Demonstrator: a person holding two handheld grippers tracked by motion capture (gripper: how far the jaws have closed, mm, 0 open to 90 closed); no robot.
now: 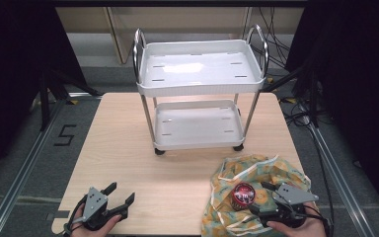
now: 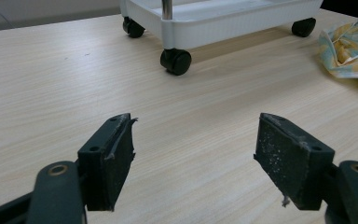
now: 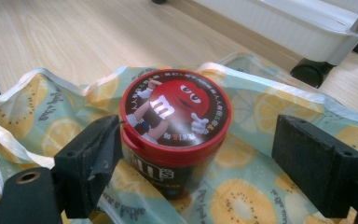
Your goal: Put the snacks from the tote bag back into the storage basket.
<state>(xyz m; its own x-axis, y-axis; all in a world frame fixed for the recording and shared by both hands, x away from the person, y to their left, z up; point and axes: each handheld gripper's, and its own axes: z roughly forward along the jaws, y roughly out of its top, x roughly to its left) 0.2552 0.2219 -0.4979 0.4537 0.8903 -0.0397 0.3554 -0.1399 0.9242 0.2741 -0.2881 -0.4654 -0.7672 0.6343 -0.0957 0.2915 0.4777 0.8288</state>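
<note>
Red-lidded candy tub (image 3: pixel 176 128) upright on fruit-print cloth bag (image 3: pixel 256 116), between the spread jaws of the right claw (image 3: pixel 214 154) — one jaw touching its side, the other apart, left claw (image 2: pixel 193 154) spread wide over bare worktop (image 2: pixel 51 84), white two-shelf cart (image 1: pixel 197 94) beyond both.
</note>
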